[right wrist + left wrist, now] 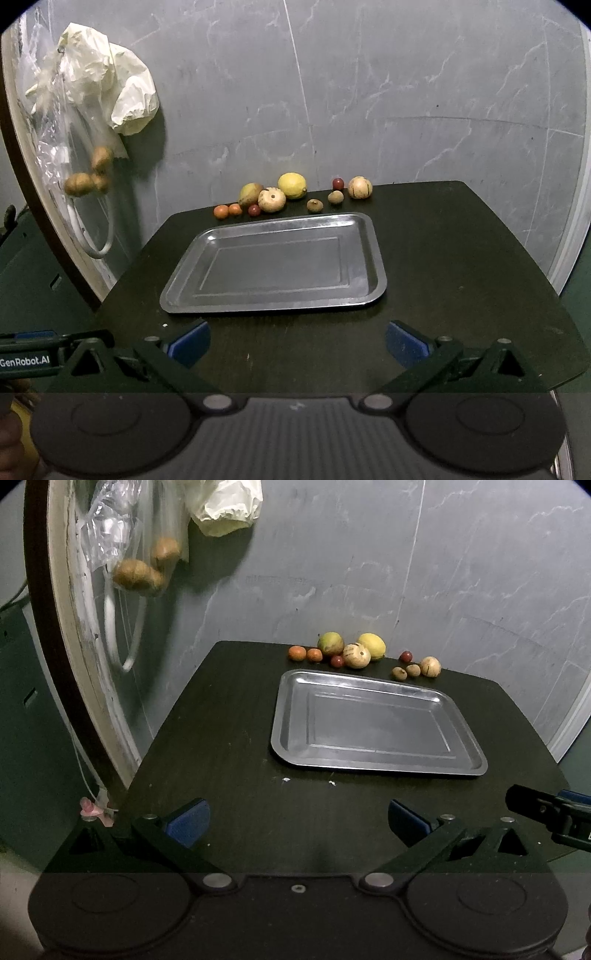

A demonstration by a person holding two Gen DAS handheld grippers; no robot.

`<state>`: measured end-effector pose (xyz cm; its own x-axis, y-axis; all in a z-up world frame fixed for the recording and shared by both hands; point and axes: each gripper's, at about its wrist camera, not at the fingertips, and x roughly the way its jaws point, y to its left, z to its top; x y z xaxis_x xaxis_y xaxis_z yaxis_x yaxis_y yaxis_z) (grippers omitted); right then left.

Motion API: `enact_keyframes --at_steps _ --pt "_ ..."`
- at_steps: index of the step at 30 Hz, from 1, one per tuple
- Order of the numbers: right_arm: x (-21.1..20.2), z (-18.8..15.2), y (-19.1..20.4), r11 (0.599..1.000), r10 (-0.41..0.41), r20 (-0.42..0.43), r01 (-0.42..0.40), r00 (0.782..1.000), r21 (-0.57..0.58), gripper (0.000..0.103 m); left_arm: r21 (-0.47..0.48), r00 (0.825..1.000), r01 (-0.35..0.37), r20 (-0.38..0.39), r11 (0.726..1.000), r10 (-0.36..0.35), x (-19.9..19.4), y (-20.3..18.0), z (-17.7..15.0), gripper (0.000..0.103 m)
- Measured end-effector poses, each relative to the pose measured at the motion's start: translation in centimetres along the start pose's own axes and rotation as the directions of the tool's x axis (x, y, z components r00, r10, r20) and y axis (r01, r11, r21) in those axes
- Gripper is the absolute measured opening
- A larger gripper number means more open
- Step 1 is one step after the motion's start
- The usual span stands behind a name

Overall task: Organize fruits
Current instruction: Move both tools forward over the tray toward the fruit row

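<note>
1. Left wrist view: the left gripper (297,823) has its blue-padded jaws spread wide with nothing between them, over the near part of the dark wood-grain table (229,738). The right gripper (546,812) pokes in at the right edge; from here I cannot tell how its jaws stand.
2. Same view: the shallow rectangular steel tray (291,716) sits mid-table, right of centre, with nothing on it. The fruits lie in a loose row past its far rim, against the grey marbled wall (461,572).
3. Fruit row, left to right: two small orange round fruits (305,653), green-yellow pear-like fruit (330,643), small dark red fruit (337,661), pale striped round fruit (356,655), yellow lemon (372,645), then a gap, second small red fruit (406,656), two small brown round fruits (406,672), second pale striped fruit (430,666).
4. Far left: clear plastic bag with brown fruits (140,574) hanging by the wall, off the table.
5. Right wrist view: the right gripper (297,343) is also spread wide and holds nothing, near side of the table. The tray (184,291) sits centre-left, the lemon (292,185) and the row behind it. The left gripper's body shows at the left edge.
6. Risks, as I judge them: all the fruit is round and smooth, so a pinch off-centre could squirt it out or roll it off the far edge. The left cluster is packed tight or touching, so spread jaws may knock neighbours. The small red and brown ones are easy to miss. Reaching over the tray may clip its rim and shift it.
</note>
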<state>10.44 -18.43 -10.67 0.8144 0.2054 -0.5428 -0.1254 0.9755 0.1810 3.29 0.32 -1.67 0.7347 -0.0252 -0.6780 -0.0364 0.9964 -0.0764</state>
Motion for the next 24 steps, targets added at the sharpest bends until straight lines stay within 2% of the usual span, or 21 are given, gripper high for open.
enact_keyframes --at_steps 15,24 --pt "2.1 0.2 -1.1 1.0 0.002 -0.072 -0.002 0.997 0.005 0.103 0.0 0.997 -0.024 -0.076 1.0 0.024 3.1 -1.1 0.5 0.102" --pt "5.3 2.4 -2.5 0.999 0.003 -0.106 -0.007 0.994 -0.039 0.103 -0.011 0.991 -0.052 -0.125 0.999 0.05 7.0 -2.7 2.7 0.102"
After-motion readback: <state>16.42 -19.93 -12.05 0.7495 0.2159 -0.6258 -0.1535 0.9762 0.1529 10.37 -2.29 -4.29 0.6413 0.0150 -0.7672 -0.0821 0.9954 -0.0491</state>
